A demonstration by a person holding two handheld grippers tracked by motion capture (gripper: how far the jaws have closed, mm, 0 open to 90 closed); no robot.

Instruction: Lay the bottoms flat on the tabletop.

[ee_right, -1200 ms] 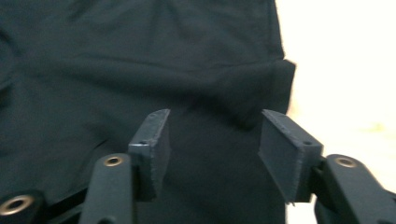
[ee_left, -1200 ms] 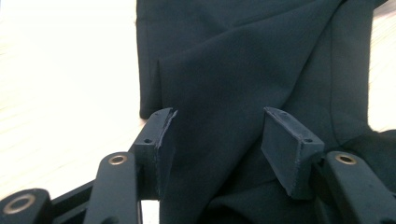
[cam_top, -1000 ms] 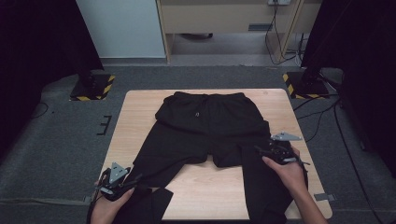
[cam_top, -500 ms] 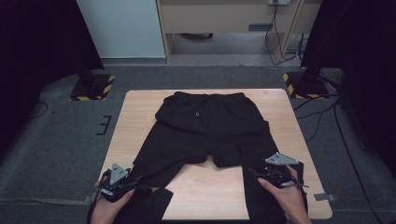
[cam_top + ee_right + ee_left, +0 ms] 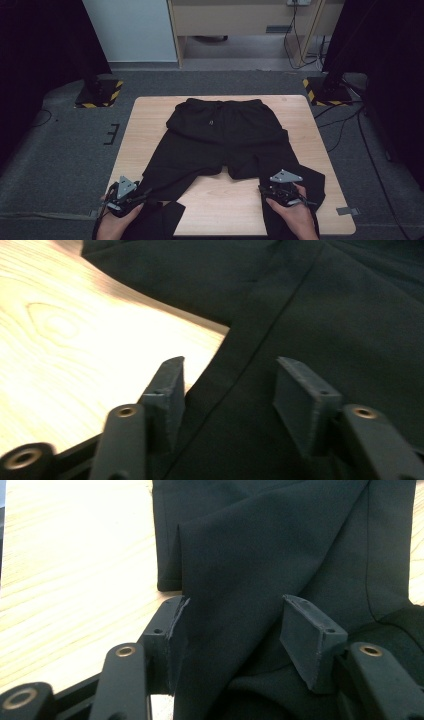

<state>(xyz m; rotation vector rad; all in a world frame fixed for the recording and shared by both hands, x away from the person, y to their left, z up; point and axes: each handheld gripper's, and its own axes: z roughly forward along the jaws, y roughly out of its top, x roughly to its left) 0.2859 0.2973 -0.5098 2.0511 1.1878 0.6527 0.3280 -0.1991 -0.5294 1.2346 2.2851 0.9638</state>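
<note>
At the near edge of the wooden tabletop (image 5: 150,125), the person's left hand (image 5: 116,224) holds the left gripper (image 5: 142,196) at the near left corner, over the end of one trouser leg. In the left gripper view its jaws stand apart, released, with a raised fold of black cloth running up between them; the cloth brushes the inner face of the left jaw, and the right jaw stands clear of it. The right hand (image 5: 295,216) holds the right gripper (image 5: 266,189) near the front right of the tabletop, on the inner edge of the other leg. In the right gripper view its jaws are likewise spread and clamp nothing, with a seam of the cloth running between them and bare wood showing to the left.

The black trousers (image 5: 225,135) lie flat across the middle of the tabletop, waistband at the far side, the two legs splaying toward the near corners, and both leg ends reach over the near edge.

Beyond the table lies grey carpet (image 5: 60,150), with two yellow-and-black striped stand bases (image 5: 97,93) at either far corner, cables (image 5: 350,125) trailing at the right, and a pale cabinet (image 5: 240,15) against the far wall.
</note>
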